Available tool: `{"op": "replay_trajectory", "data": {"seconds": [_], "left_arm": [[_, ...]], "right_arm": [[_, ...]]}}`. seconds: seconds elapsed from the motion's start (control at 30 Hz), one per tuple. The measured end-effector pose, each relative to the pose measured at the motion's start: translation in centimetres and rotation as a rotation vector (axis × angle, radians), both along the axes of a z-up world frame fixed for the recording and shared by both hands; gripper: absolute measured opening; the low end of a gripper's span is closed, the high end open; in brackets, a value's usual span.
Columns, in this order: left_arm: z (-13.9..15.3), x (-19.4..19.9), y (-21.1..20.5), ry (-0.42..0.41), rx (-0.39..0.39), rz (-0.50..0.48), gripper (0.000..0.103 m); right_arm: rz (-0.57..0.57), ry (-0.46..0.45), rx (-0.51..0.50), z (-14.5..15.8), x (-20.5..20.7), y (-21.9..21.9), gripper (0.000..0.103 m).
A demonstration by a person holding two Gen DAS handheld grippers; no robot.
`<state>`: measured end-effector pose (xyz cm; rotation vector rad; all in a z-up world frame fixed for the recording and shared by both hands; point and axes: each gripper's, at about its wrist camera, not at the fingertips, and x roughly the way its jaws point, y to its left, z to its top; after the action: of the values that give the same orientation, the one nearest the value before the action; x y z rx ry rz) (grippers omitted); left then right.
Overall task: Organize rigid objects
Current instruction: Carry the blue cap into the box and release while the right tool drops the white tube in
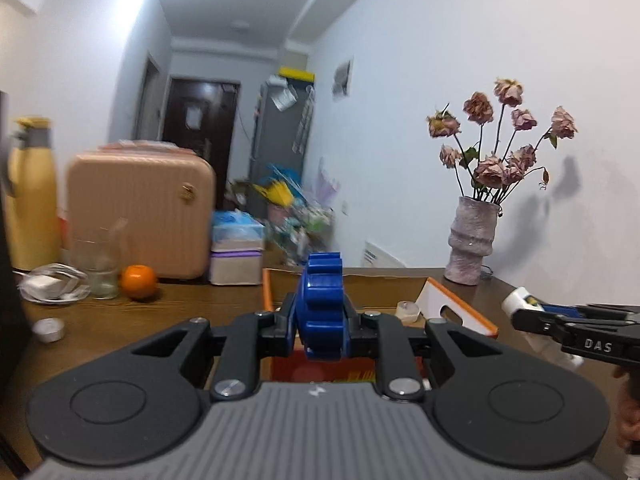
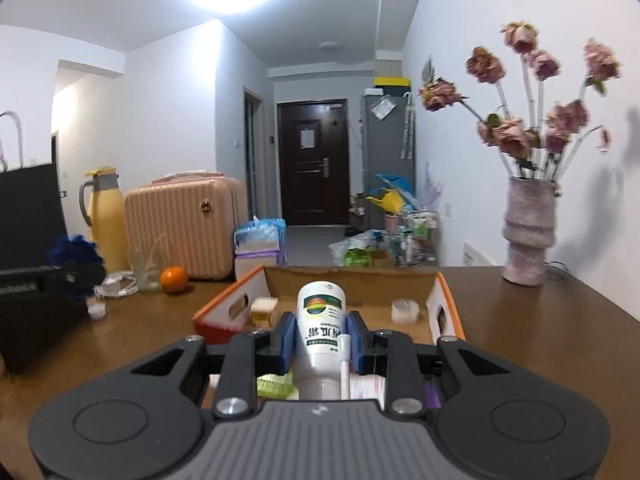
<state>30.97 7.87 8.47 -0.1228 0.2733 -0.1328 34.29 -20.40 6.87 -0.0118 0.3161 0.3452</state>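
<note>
**Over the open box: two grippers, each loaded**

Above the near edge of the cardboard box [image 2: 352,276], both grippers hold cargo.

- Left gripper [image 1: 323,322]: clenched on a blue toothed plastic piece [image 1: 323,304], held upright between the fingers, over the box's near left part.
- Right gripper [image 2: 320,342]: grasping a white bottle [image 2: 320,332] with a rainbow logo and printed label, lying along the fingers with its flat base pointing far; a thin white nozzle runs beside it. From the left wrist view the same bottle [image 1: 520,300] shows at far right.
- Box contents: a small yellow-and-white block [image 2: 264,310] at far left, a white tea-light candle [image 2: 405,310] at far right; other items near the camera are too hidden to name.
- Desk [image 2: 540,340], brown wood: orange [image 2: 174,279], clear glass [image 2: 146,268] just left of it, coiled white cable [image 2: 118,284], second tea-light [image 2: 97,311] near the left edge.
- Far side of desk: pink suitcase [image 2: 184,228], yellow flask [image 2: 105,220], tissue box [image 2: 260,248].
- Right: ribbed vase [image 2: 528,232] of dried pink roses against the wall.
</note>
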Motion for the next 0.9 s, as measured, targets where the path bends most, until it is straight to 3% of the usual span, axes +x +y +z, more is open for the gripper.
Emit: {"op": "replay_trajectory", "data": {"seconds": [0.1, 0.27, 0.43, 0.53, 0.7, 0.77, 0.8, 0.83, 0.9], "left_arm": [[0.3, 5.1, -0.5, 0.064, 0.019, -0.042, 0.02], [-0.9, 16.2, -1.5, 0.269, 0.021, -0.104, 0.02], [-4.5, 26.1, -3.2, 0.503, 0.015, -0.112, 0.02], [-6.0, 29.4, -4.7, 0.556, 0.025, -0.107, 0.02], [-8.3, 33.7, -6.0, 0.649, 0.047, -0.124, 0.021], [-8.3, 33.9, -6.1, 0.659, 0.048, -0.113, 0.024], [-8.1, 33.6, -6.0, 0.641, 0.038, -0.132, 0.032], [-8.0, 33.2, -6.1, 0.629, 0.035, -0.14, 0.035], [-7.9, 32.2, -5.9, 0.607, 0.045, -0.133, 0.039]], "right_arm": [[-0.014, 0.018, -0.02, 0.8, 5.2, -0.3, 0.026], [0.007, 0.203, 0.027, 0.5, 15.4, -0.1, 0.026], [-0.008, 0.436, 0.074, -3.2, 25.2, 2.2, 0.026], [-0.052, 0.532, 0.179, -5.6, 29.2, 1.8, 0.027], [-0.146, 0.555, 0.145, -6.8, 32.0, 1.5, 0.029], [-0.172, 0.493, 0.072, -6.4, 31.8, 2.0, 0.042], [-0.179, 0.472, 0.055, -6.3, 31.7, 2.0, 0.056], [-0.179, 0.448, 0.061, -6.2, 31.7, 1.8, 0.064], [-0.167, 0.386, 0.11, -5.8, 30.8, 1.1, 0.063]]}}
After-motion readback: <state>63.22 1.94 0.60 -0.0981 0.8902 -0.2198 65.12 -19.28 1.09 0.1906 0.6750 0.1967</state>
